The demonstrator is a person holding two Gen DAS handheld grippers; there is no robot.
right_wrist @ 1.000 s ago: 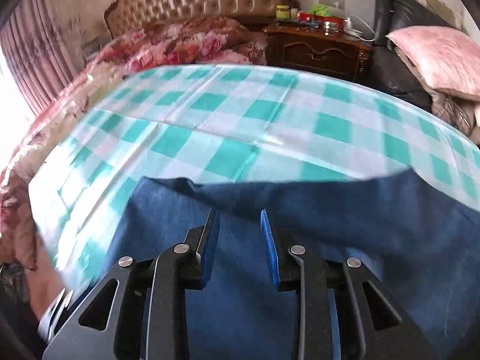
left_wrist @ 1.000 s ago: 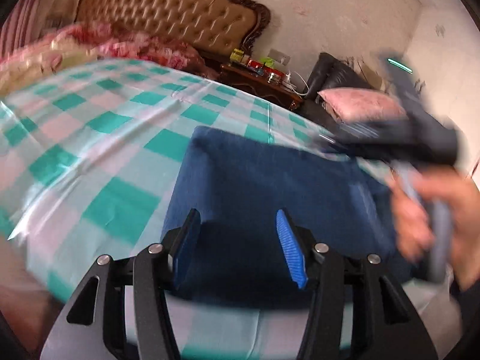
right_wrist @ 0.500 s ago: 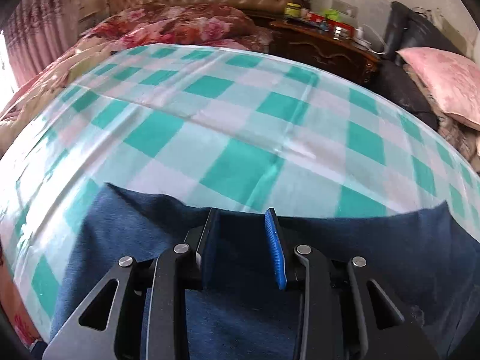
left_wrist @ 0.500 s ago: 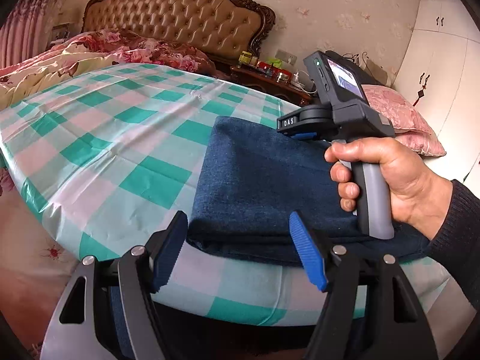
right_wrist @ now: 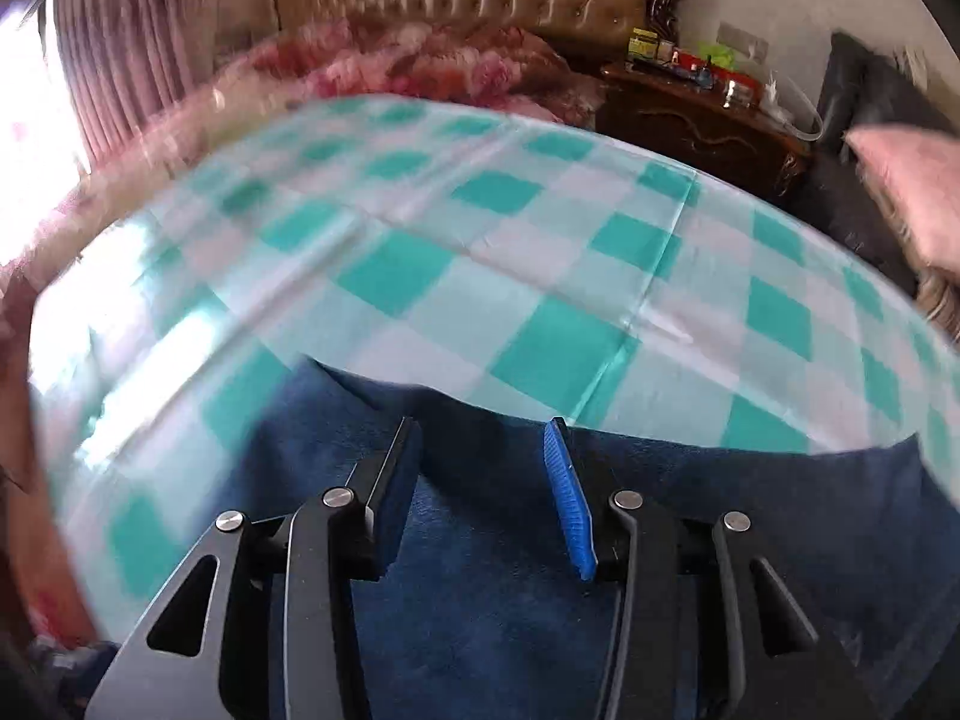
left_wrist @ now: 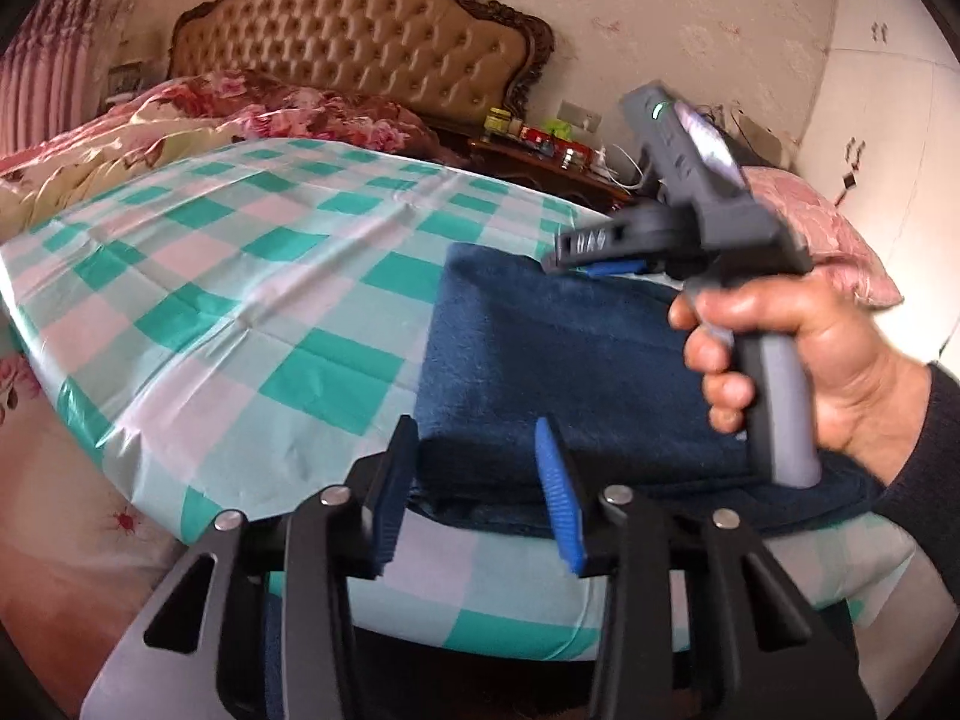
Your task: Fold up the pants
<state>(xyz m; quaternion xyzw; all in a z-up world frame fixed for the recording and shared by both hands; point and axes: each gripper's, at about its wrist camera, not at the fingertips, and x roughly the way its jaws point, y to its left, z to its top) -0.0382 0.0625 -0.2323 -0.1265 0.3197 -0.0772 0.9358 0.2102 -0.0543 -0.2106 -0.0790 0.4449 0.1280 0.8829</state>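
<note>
The dark blue pants (left_wrist: 570, 360) lie folded into a thick rectangle on the green-and-white checked table (left_wrist: 270, 300). My left gripper (left_wrist: 474, 438) is at their near left corner. Its jaws are closing, the folded edge lies between them, and the pads are not pressing on it. A hand (left_wrist: 798, 354) holds my right gripper (left_wrist: 570, 252) over the far edge of the pants. In the right wrist view, that gripper (right_wrist: 483, 438) hovers above the pants (right_wrist: 780, 498). Its jaws are opening with nothing pinched, and the checked table (right_wrist: 480, 276) lies beyond.
Behind the table is a bed with a tufted headboard (left_wrist: 360, 42) and a floral quilt (left_wrist: 288, 114). A dark nightstand (left_wrist: 540, 162) holds jars. A pink pillow (left_wrist: 840, 240) lies at the right. The table's near edge (left_wrist: 420, 612) drops off just under my left gripper.
My left gripper drew back from above the pants to their near edge; its jaws widened, then narrowed. My right gripper moved to the pants' far edge and its jaws widened.
</note>
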